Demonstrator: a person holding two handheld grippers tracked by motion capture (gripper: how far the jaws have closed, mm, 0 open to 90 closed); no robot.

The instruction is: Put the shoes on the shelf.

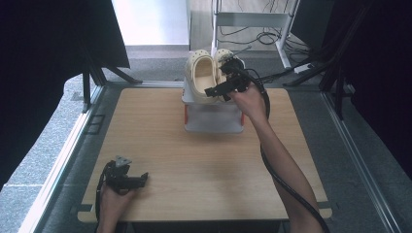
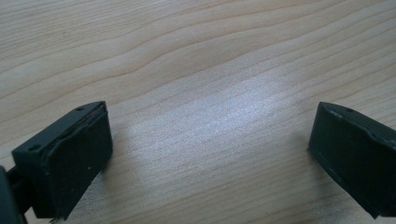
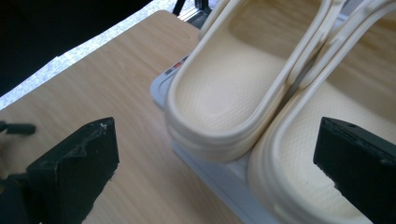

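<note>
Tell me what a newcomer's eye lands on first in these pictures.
First, the pair of cream clogs standing side by side on a grey box at the far edge of the wooden table. Next, the right tool, open, held just over the clogs' heel ends. The left tool sits open at the table's near left corner, over bare wood.

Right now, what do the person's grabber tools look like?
Both grippers, left and right, are black with two blocky jaws. The left carries a grey three-cornered plate. A thick black cable trails from the right one. The forearms are bare, no sleeves.
</note>
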